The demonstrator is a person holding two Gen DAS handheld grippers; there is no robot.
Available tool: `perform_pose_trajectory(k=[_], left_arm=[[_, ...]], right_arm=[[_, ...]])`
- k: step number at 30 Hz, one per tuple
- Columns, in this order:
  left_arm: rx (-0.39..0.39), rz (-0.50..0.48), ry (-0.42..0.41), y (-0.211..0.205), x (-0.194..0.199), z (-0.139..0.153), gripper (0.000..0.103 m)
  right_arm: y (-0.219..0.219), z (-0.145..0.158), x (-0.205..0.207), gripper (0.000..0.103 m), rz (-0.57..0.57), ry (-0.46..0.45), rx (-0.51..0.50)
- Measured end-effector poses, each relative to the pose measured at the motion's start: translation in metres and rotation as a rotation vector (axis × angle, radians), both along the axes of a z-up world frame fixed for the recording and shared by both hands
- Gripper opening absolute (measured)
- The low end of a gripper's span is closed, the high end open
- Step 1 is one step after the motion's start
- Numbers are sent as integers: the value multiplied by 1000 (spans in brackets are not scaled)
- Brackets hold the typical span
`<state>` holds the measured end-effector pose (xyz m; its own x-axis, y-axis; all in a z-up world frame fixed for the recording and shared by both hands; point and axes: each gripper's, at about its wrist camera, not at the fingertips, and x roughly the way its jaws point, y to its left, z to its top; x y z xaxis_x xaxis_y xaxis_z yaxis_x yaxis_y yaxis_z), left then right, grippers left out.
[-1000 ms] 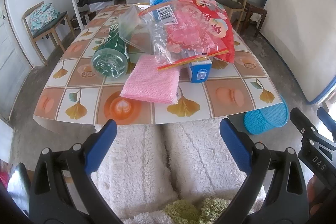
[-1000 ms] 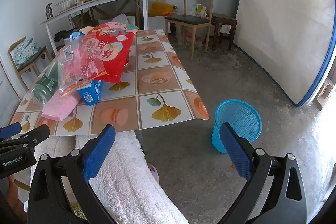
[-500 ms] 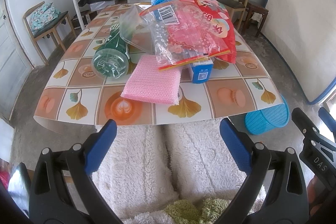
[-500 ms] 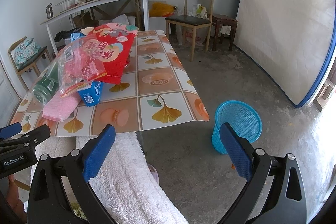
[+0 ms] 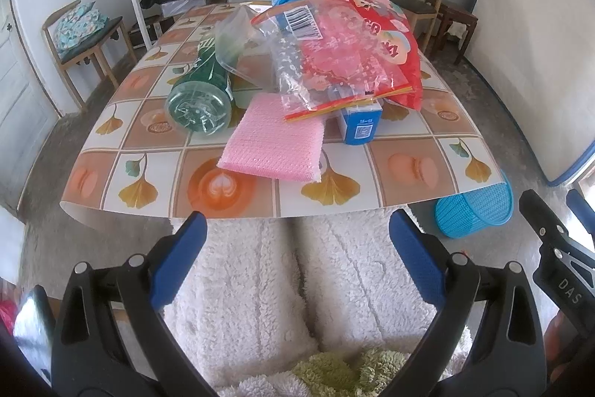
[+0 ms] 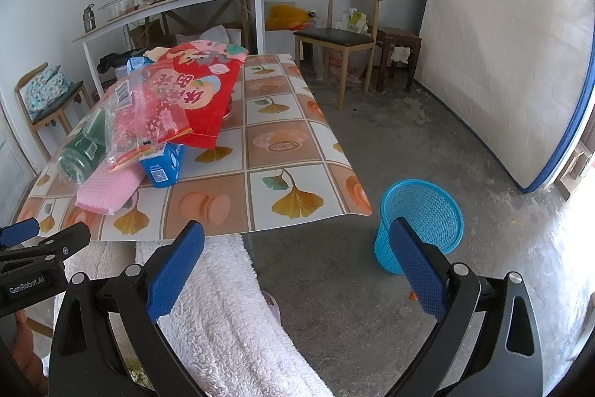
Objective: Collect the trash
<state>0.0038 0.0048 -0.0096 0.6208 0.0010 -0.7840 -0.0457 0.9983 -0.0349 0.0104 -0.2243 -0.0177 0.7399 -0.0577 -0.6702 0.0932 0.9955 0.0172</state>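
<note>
Nearest to me, my left gripper (image 5: 295, 235) hangs over the white fleece on my lap, its blue-padded jaws spread wide with nothing between them; my right gripper (image 6: 295, 244) sits the same way, wide apart and empty, its view angled toward the floor on my right. Almost nothing has changed over the last second; the table edge has crept only a shade closer in the left view, and the heap lies exactly as it did; I read that as the task being at its very start, with no piece of trash yet touched.

Just past the table edge, on the tiled-pattern tablecloth (image 5: 238, 188), lies the flat pink textured pad (image 5: 273, 146), the closest piece; beside it on the left lies the green plastic bottle (image 5: 202, 97) on its side, base toward me; on the right stands the small blue carton (image 5: 359, 125), partly under the clear zip bag with pink contents (image 5: 316, 62); behind that leans the large red printed bag (image 5: 375, 28).

The round blue mesh plastic bin (image 6: 422, 222) stands on the concrete floor just off the table's right corner, apparently empty; it suits my right side, so I judge the pink pad the natural first pick.
</note>
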Motion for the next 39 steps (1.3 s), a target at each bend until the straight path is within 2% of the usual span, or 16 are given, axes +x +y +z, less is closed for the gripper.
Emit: perform_pose_trajectory(k=[39], left_arm=[[4,14,28,4,1,-5,94]], right_arm=[[3,2,0,97,4,-5,0]])
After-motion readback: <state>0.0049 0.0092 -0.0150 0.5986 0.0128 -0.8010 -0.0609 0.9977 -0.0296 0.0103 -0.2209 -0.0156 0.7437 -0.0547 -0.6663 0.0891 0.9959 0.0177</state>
